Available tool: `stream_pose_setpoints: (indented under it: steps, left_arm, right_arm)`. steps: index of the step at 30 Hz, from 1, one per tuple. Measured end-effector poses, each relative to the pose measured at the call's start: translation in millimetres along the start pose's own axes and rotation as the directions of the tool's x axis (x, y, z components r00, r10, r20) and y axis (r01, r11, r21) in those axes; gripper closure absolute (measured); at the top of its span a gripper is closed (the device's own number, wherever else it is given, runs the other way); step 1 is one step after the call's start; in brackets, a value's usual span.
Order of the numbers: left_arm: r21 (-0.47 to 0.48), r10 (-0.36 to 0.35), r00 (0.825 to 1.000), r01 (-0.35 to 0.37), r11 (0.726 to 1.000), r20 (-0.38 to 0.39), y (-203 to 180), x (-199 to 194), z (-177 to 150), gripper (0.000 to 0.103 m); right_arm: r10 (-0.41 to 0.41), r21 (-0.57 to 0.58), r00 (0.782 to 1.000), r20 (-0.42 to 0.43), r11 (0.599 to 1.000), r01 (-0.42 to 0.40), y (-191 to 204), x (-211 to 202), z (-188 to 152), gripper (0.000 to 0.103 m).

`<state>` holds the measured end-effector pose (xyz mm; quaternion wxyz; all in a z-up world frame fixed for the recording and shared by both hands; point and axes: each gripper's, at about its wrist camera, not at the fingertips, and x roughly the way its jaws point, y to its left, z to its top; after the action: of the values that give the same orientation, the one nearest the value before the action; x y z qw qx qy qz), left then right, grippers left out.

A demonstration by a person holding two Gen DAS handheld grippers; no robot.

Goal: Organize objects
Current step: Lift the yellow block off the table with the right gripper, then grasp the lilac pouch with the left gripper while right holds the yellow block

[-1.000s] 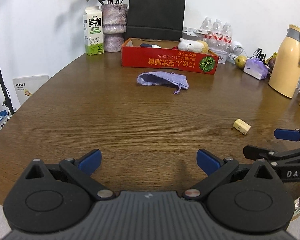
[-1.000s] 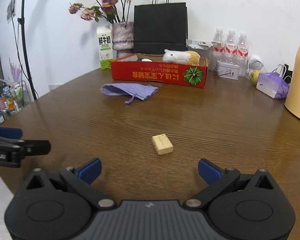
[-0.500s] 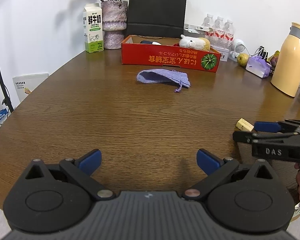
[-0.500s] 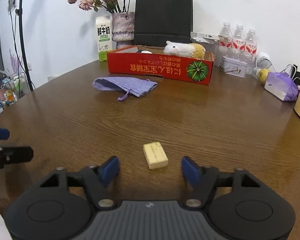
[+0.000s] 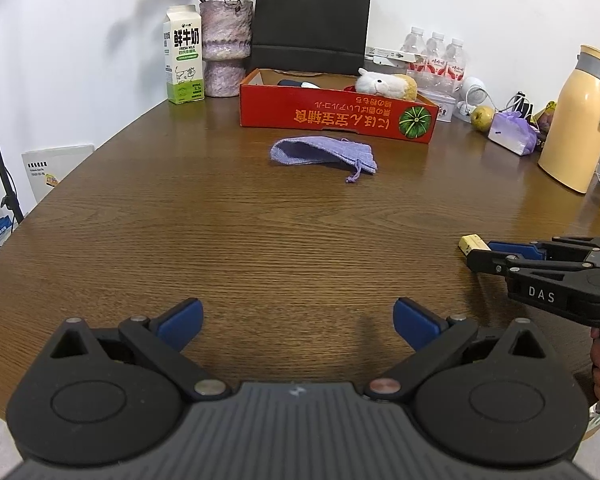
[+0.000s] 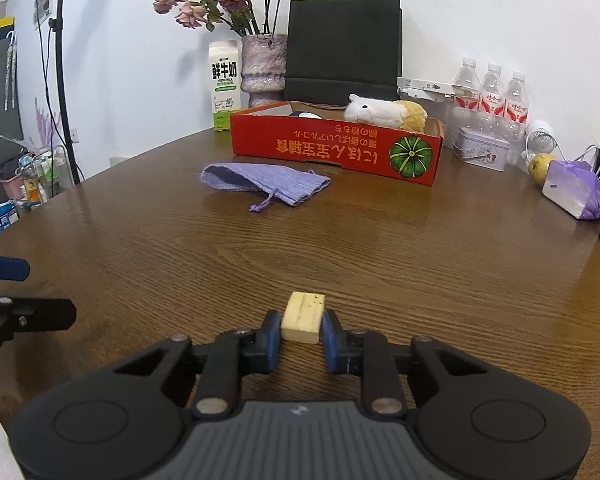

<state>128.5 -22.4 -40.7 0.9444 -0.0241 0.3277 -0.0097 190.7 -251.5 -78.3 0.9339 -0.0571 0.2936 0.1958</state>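
Right tool (image 6: 300, 330) pads against yellow block (image 6: 303, 317) on table (image 6: 420, 264).

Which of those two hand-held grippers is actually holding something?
The right hand-held gripper: its blue pads press both sides of the small yellow block. The left hand-held gripper is spread wide over bare table.

milk carton (image 5: 183, 65): "鲜牛奶 FRESH MILK" | right gripper (image 5: 480, 254): "DAS"
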Motion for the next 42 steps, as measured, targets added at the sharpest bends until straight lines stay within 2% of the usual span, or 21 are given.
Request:
stream_pose_setpoints:
  steps: [8, 16, 27, 42]
  left_arm:
    - [-0.002, -0.003, 1.000, 0.003, 1.000, 0.003, 0, 1, 2, 0.000]
    - [0.005, -0.016, 1.000, 0.016, 1.000, 0.014, -2, 6, 18, 0.000]
    - [0.022, -0.019, 0.999, 0.018, 1.000, 0.033, -1, 33, 58, 0.000]
    - [0.045, -0.030, 0.999, 0.028, 0.999, 0.038, -7, 89, 118, 0.000]
  right_arm:
    - [0.011, 0.023, 1.000, 0.020, 1.000, -0.011, -1, -2, 3, 0.082]
    - [0.010, 0.018, 0.997, 0.070, 1.000, -0.011, 2, -6, 18, 0.082]
    - [0.007, 0.007, 0.993, 0.115, 1.000, -0.007, 3, 2, 43, 0.082]
    - [-0.021, -0.032, 0.986, 0.165, 0.999, 0.027, -8, 37, 96, 0.082]
